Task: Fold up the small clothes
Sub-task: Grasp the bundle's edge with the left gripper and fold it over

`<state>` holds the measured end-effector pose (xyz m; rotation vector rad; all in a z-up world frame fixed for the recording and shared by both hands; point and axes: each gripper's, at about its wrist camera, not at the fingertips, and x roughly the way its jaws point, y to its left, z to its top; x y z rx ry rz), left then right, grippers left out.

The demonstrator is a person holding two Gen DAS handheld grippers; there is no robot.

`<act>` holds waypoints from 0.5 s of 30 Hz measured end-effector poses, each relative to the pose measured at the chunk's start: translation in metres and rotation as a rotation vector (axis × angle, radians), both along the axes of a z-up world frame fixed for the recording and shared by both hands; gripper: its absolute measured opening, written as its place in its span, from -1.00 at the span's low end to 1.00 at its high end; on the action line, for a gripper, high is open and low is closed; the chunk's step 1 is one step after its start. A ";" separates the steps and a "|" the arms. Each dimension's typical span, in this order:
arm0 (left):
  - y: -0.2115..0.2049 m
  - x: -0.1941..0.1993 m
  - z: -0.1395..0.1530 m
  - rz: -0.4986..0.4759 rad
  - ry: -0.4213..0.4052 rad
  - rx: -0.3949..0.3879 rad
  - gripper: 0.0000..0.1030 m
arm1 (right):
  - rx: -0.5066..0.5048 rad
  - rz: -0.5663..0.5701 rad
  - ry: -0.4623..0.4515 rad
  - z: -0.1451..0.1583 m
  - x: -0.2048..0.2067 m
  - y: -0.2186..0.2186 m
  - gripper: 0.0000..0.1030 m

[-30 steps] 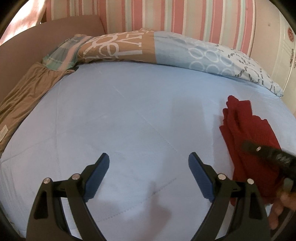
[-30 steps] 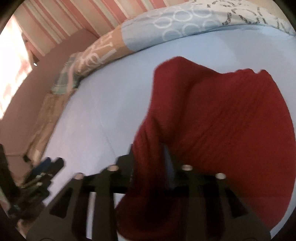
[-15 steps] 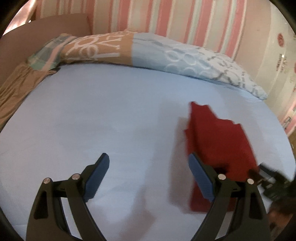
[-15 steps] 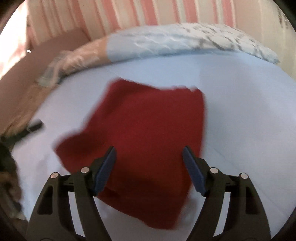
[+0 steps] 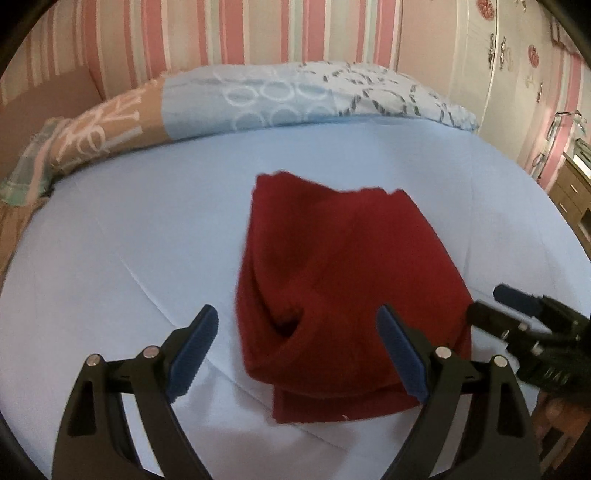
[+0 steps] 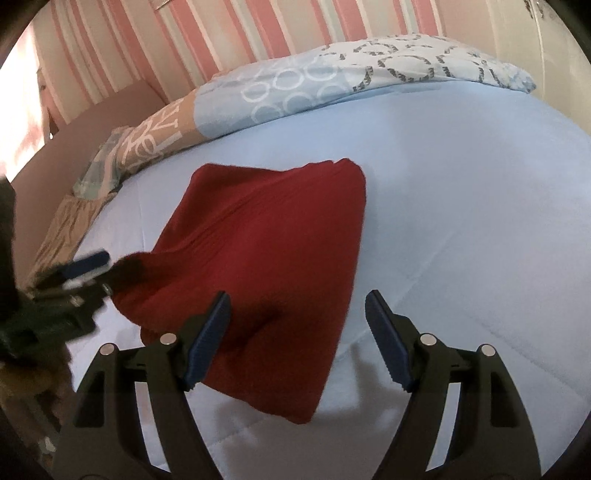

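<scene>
A dark red knit garment [image 5: 343, 273] lies folded on the light blue bed sheet [image 5: 147, 229]. It also shows in the right wrist view [image 6: 266, 266]. My left gripper [image 5: 297, 350] is open, its jaws straddling the garment's near edge just above it. My right gripper [image 6: 297, 336] is open and empty over the garment's near right corner. The right gripper shows at the right edge of the left wrist view [image 5: 517, 314]. The left gripper shows at the left of the right wrist view [image 6: 85, 273], beside the garment's left edge.
A patterned blue and tan duvet [image 5: 258, 96] is bunched along the far side of the bed. A striped pink wall [image 5: 221, 33] stands behind it. A wooden drawer unit [image 5: 569, 192] stands at the right of the bed.
My right gripper let go of the red garment, which now lies folded on the sheet. My left gripper has swung right until the garment lies between its jaws.
</scene>
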<state>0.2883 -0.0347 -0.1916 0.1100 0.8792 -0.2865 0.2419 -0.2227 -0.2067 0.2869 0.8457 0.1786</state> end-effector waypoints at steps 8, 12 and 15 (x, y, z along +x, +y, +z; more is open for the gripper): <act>0.019 -0.012 -0.003 -0.014 0.018 -0.102 -0.72 | -0.002 0.007 0.002 -0.001 -0.004 -0.001 0.48; 0.030 -0.021 -0.009 -0.012 0.046 -0.180 -0.74 | -0.013 0.033 0.002 -0.003 -0.008 0.006 0.48; 0.057 -0.016 -0.032 0.092 0.139 -0.292 -0.74 | -0.022 0.038 0.007 -0.008 -0.013 0.010 0.50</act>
